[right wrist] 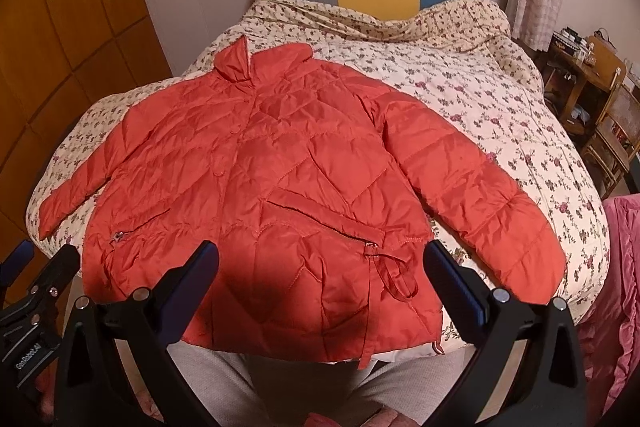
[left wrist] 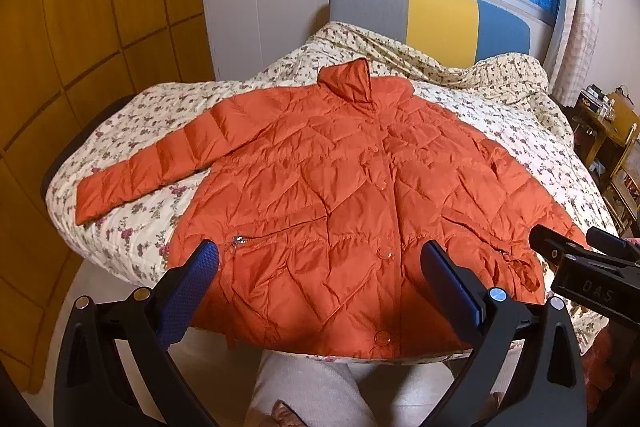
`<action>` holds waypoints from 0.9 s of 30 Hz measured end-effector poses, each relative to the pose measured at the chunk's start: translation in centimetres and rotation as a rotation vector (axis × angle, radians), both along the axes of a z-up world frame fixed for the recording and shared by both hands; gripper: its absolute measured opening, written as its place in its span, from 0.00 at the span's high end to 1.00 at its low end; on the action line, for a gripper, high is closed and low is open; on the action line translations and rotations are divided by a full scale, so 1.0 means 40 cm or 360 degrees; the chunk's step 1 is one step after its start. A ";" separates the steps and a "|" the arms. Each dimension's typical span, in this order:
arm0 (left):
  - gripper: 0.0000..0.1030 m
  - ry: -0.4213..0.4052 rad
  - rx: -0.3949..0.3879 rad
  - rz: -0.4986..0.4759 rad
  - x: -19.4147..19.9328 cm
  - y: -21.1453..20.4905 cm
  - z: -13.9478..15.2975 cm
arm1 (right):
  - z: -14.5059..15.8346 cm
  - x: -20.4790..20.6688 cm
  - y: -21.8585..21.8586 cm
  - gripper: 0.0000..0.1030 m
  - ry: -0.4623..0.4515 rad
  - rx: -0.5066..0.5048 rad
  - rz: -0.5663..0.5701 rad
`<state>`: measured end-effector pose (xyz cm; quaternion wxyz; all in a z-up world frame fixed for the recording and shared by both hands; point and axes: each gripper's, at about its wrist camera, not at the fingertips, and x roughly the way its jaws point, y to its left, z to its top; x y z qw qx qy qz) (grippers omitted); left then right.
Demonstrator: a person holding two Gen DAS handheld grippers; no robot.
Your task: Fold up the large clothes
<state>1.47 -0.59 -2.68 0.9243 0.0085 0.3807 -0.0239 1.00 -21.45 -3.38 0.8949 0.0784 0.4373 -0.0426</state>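
An orange quilted puffer jacket [left wrist: 328, 195] lies flat, front up and buttoned, on the flowered bedspread [left wrist: 132, 227], collar toward the headboard. It also shows in the right wrist view [right wrist: 280, 187]. Its left sleeve [left wrist: 152, 167] stretches out to the left, its right sleeve [right wrist: 472, 187] slants toward the bed's right front. My left gripper [left wrist: 320, 267] is open and empty above the hem. My right gripper [right wrist: 320, 267] is open and empty above the hem by the right pocket, and its side shows in the left wrist view [left wrist: 580, 259].
The bed's headboard [left wrist: 432, 15] in grey, yellow and blue stands under a window. A wooden wardrobe [left wrist: 80, 47] is on the left. Wooden chairs and a cluttered table [right wrist: 600, 107] stand at the right. A pink cloth [right wrist: 616, 287] lies by the bed's right front.
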 end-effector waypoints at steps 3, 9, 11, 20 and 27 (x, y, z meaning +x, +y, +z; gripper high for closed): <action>0.03 0.0037 -0.0024 -0.0015 0.013 0.004 -0.012 | -0.021 0.012 -0.020 0.02 0.0007 0.0039 -0.0015; 0.03 0.0017 -0.0083 -0.0024 0.051 0.021 -0.048 | -0.063 0.036 -0.079 0.02 -0.0096 0.0135 -0.0023; 0.03 0.0050 -0.0071 -0.0001 0.076 0.026 -0.067 | -0.080 0.042 -0.108 0.02 -0.0148 0.0252 0.0022; 0.03 0.0225 -0.0110 0.0069 0.217 0.078 -0.191 | -0.228 0.054 -0.304 0.02 0.0094 0.0500 -0.0468; 0.03 0.0348 -0.0065 0.0175 0.307 0.125 -0.272 | -0.363 0.032 -0.439 0.22 0.0225 0.0902 -0.0794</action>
